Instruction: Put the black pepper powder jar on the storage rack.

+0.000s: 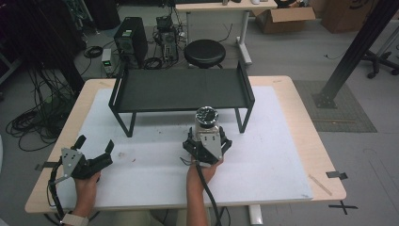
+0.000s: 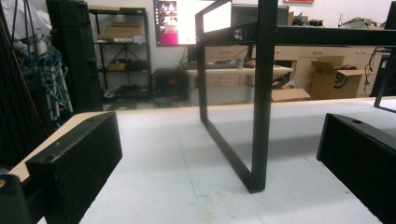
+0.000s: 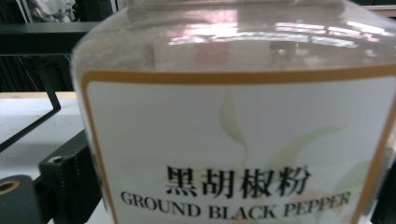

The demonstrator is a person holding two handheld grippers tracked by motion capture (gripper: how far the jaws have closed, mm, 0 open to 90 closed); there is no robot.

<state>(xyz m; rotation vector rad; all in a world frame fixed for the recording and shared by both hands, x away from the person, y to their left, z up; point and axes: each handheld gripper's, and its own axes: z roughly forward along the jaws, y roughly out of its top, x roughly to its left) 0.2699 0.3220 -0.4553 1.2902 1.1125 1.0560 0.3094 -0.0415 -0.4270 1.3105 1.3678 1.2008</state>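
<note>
**Pepper jar between the right gripper's jaws, left gripper idle**

The table (image 1: 301,141), a light wooden top under a white mat (image 1: 263,169), carries everything. Across its far half stands a black metal shelf (image 1: 181,89) on thin legs, its flat deck bare; in the left gripper view one of its legs (image 2: 261,116) stands straight ahead on the mat.

Just in front of the shelf's right legs, near the middle of the table, stands the pepper jar (image 1: 207,121). It is upright, clear-walled, with a dark cap, and its white label reads "GROUND BLACK PEPPER" (image 3: 233,154).

The right gripper (image 1: 207,141) is at the jar from the near side, one jaw on each side of it. Whether the pads already press on the jar cannot be told.

The left gripper (image 1: 94,150) lies near the table's near left corner, well apart from the jar. Its jaws are spread wide, with bare mat between them.
</note>
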